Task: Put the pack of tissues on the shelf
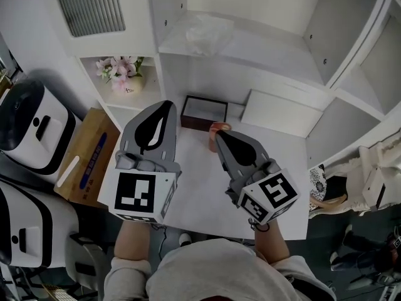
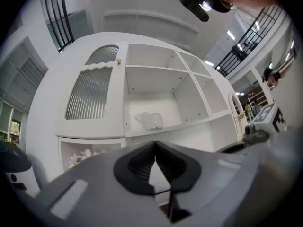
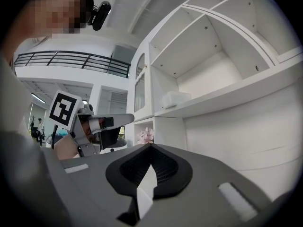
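Observation:
The pack of tissues (image 1: 210, 33), in clear crinkled wrap, lies on a middle shelf of the white shelf unit (image 1: 276, 55). It also shows in the left gripper view as the tissue pack (image 2: 150, 120) and, small, in the right gripper view as the pack (image 3: 175, 98). My left gripper (image 1: 165, 105) is held over the table below that shelf, jaws shut with nothing in them, as the left gripper's jaws (image 2: 155, 144) show. My right gripper (image 1: 220, 133) is beside it, also shut and empty, pointing at the unit (image 3: 151, 146).
On the white table (image 1: 200, 199) stand a dark open box (image 1: 204, 113), a reddish object (image 1: 215, 129) just behind the right gripper's tip, and a flat white box (image 1: 279, 113). Pink flowers (image 1: 119, 71) fill a low cubby. A cardboard box (image 1: 88, 155) and white machines (image 1: 28, 124) are at left.

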Action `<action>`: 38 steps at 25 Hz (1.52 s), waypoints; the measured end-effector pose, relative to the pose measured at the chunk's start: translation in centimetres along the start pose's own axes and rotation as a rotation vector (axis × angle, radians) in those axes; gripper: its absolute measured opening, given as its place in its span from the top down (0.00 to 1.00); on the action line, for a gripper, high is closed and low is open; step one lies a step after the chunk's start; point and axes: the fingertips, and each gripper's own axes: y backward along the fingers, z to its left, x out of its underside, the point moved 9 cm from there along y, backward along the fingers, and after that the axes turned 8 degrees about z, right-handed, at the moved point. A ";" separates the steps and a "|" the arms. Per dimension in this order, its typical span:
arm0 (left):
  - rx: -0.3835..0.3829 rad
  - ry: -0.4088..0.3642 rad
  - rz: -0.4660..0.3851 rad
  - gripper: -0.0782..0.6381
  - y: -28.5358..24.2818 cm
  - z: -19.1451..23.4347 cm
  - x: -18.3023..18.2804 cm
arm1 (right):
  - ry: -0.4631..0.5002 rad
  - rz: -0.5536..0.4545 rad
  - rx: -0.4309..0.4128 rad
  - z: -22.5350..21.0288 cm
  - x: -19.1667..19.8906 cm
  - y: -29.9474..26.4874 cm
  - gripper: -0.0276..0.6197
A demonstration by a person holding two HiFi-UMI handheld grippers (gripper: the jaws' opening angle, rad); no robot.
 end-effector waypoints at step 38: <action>0.294 0.085 0.062 0.89 11.3 -1.7 7.4 | -0.054 0.043 0.174 11.9 4.6 4.8 0.96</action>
